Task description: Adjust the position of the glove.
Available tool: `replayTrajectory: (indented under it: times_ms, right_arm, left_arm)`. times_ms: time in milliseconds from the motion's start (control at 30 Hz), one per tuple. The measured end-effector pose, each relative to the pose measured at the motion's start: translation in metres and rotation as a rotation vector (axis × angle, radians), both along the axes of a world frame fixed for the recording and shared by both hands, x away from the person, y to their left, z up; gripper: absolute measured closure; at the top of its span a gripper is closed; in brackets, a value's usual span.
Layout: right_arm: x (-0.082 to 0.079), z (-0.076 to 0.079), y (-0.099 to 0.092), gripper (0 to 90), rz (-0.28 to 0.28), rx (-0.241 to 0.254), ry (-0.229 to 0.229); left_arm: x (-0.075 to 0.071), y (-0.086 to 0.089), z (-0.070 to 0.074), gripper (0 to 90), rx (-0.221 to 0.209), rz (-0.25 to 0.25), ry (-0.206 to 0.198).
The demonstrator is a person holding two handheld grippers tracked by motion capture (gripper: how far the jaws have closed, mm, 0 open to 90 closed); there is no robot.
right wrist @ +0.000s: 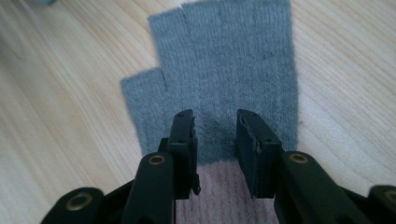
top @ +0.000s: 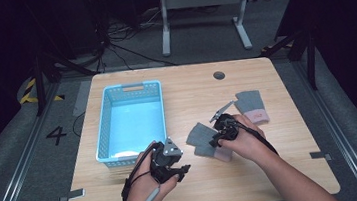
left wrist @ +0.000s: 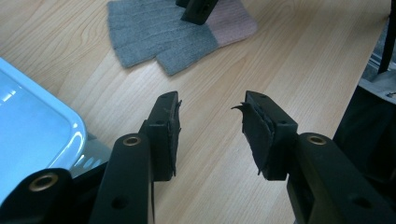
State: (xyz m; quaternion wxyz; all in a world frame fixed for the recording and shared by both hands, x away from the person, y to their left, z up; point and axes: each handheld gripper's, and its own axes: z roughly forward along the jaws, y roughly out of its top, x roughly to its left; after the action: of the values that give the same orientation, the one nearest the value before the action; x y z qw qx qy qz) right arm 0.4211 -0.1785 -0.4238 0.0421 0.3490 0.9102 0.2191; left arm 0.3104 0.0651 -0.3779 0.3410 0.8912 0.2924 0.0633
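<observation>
High view: two gloves, one basket, two grippers on a bench

High view, item one: wooden bench [top: 294, 168], pale grain, set on grey carpet. Item two: blue basket [top: 103, 133], slotted walls, standing on the bench's left half with its long side running away from the person. Item three: grey glove with pink cuff [top: 199, 137], fingerless, lying flat near the bench's middle, just right of the basket. Item four: second glove [top: 251, 107], same grey and pink, lying flat farther back and to the right, apart from the first.

Right gripper [right wrist: 215, 122]: poised over the nearer glove where grey knit meets pink cuff. Jaws part-open, one on either side of a strip of the fabric, pads not pressing it. Whether the tips rest on the cloth cannot be told.

Left gripper [left wrist: 211, 108]: held near the basket's front right corner, above bare wood. Jaws moderately wide, nothing between them; the pad on one jaw is frayed at its edge. In the left gripper view the nearer glove lies beyond them, with a jaw of the right gripper over it.
</observation>
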Motion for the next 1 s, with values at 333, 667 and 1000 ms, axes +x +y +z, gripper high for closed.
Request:
replayTrajectory:
  times_ms: [333,667,1000]
  right_arm:
    - [0.005,-0.008,0.002,72.5,-0.015,-0.004,0.03]
    - [0.01,-0.008,-0.001,87.0,-0.004,0.008,0.047]
    - [-0.001,0.008,-0.006,88.3,0.017,0.037,0.011]
  left_arm:
    - [0.001,-0.002,-0.002,56.5,0.001,-0.002,0.002]
    - [0.001,-0.002,-0.003,56.2,0.001,-0.003,0.003]
    - [0.003,-0.004,-0.003,56.0,-0.001,-0.012,0.003]
